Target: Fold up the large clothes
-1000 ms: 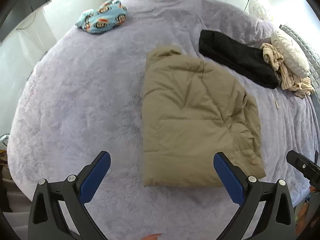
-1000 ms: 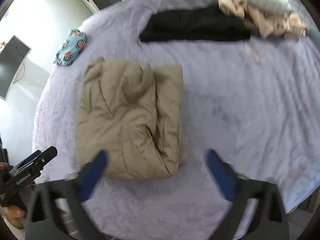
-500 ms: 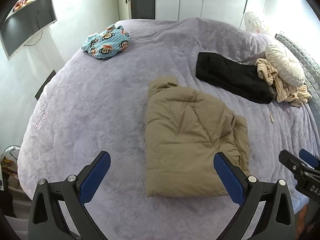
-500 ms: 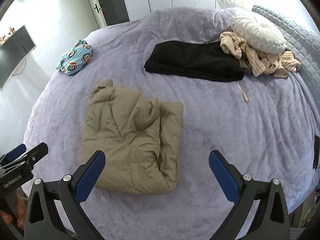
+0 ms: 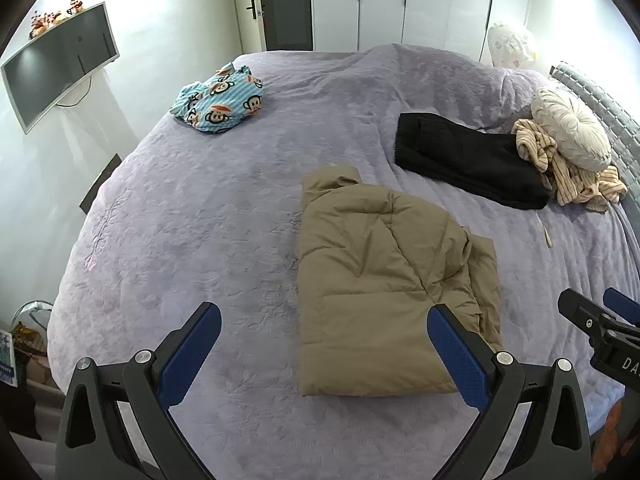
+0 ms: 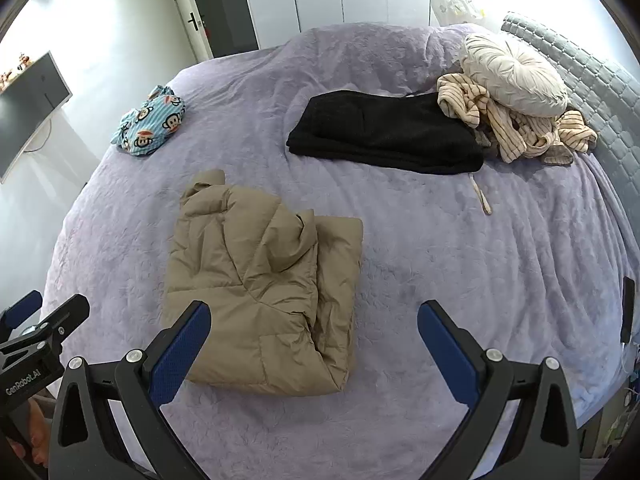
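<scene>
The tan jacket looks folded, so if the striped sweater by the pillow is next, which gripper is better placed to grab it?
Probably the right gripper. It is open, and the striped sweater lies at the bed's far right, on its side. The open left gripper sits left of the tan jacket, so it would have to cross over.
</scene>
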Tool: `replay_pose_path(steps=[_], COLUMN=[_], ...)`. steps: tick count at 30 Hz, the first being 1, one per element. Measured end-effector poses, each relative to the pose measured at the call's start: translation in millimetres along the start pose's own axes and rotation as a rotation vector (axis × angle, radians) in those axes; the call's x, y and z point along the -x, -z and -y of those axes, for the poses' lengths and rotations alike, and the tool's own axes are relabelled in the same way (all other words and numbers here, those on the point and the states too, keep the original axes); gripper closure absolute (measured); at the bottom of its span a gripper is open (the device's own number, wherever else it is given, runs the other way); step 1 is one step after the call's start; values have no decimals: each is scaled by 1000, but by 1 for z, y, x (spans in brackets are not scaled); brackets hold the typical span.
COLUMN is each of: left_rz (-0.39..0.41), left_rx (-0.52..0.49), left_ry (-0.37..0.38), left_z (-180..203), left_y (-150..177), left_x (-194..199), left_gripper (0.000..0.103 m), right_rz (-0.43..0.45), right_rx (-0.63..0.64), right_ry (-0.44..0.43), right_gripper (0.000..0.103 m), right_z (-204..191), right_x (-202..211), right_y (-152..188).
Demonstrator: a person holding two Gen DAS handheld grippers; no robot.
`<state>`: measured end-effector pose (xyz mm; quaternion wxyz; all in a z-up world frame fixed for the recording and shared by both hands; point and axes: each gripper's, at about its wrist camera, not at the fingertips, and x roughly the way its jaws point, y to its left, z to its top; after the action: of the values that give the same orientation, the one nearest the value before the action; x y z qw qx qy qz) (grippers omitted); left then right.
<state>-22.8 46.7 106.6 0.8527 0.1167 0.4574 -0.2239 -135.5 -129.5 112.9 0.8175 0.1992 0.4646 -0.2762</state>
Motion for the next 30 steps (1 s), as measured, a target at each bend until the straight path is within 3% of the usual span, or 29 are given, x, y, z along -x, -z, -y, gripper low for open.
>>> replay_pose_path(steps=[30], left_rz=[-2], left_rx=[4], left_ry=[-13], left_z=[-4], left_y=[5], left_x=[0], left_gripper=[0], right_rz=[-8], right_rx=[6], right_ry=[-5], right_gripper=[0], right_z=[-3], right_x=[0], right_y=[6])
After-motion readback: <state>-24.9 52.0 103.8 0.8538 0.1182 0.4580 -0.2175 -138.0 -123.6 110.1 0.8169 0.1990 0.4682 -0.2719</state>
